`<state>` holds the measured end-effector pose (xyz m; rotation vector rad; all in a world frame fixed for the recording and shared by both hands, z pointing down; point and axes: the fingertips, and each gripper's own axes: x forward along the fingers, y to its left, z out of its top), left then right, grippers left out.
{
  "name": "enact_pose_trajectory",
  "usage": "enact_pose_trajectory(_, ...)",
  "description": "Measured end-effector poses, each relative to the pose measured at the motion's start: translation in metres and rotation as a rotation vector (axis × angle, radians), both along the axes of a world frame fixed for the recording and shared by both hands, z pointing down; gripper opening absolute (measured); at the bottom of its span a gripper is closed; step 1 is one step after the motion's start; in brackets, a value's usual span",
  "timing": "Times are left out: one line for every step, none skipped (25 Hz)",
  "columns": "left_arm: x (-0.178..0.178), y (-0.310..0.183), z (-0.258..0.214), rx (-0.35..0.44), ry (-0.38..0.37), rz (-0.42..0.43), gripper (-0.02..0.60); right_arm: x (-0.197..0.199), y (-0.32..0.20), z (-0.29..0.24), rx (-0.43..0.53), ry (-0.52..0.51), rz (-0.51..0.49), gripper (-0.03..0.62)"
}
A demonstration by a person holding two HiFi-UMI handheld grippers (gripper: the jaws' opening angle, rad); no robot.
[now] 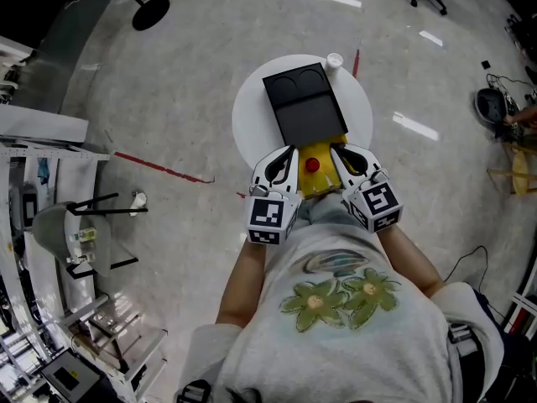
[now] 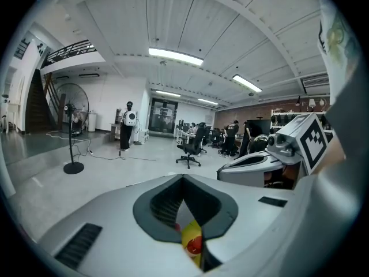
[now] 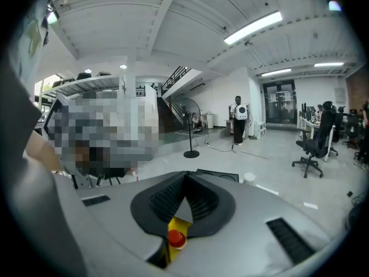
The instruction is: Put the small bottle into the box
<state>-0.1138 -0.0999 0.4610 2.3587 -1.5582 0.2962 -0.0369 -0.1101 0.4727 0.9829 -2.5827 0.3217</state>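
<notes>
A black box (image 1: 304,107) lies open on the round white table (image 1: 252,112), and its far half has two round recesses. The small white bottle (image 1: 335,60) stands at the table's far right edge, apart from the box; it also shows in the right gripper view (image 3: 249,179) beside the box (image 3: 219,175). My left gripper (image 1: 289,152) and right gripper (image 1: 338,150) sit at the table's near edge, either side of a yellow device with a red button (image 1: 311,165). Both are shut, tips meeting, with nothing held: left gripper (image 2: 183,179), right gripper (image 3: 185,175). The yellow device (image 2: 193,235) (image 3: 173,224) shows below the jaws.
A floor fan's round base (image 1: 151,13) stands far left on the grey floor. Red tape (image 1: 164,169) runs left of the table. Metal shelving (image 1: 50,225) fills the left side. Office chairs (image 2: 190,152) and a standing person (image 2: 125,133) are far off.
</notes>
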Motion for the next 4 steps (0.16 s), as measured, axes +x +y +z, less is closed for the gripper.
enact_pose_trajectory(-0.0004,0.0011,0.0010,-0.003,0.000,-0.001,0.000,-0.0001,0.0009,0.0004,0.000,-0.001,0.001,0.000)
enact_pose_trajectory(-0.0005,0.0023,0.0018,-0.005,0.002,-0.001,0.000,-0.0003,0.0020,0.0008,-0.001,-0.002,0.002,0.002)
enact_pose_trajectory(-0.0006,0.0036,0.0026,-0.006,0.003,-0.001,0.000,-0.0005,0.0033,0.0011,-0.002,-0.003,0.003,0.000)
enact_pose_trajectory(-0.0008,0.0049,0.0033,-0.007,0.004,0.000,0.000,-0.0007,0.0047,0.0015,-0.003,-0.004,0.004,0.001)
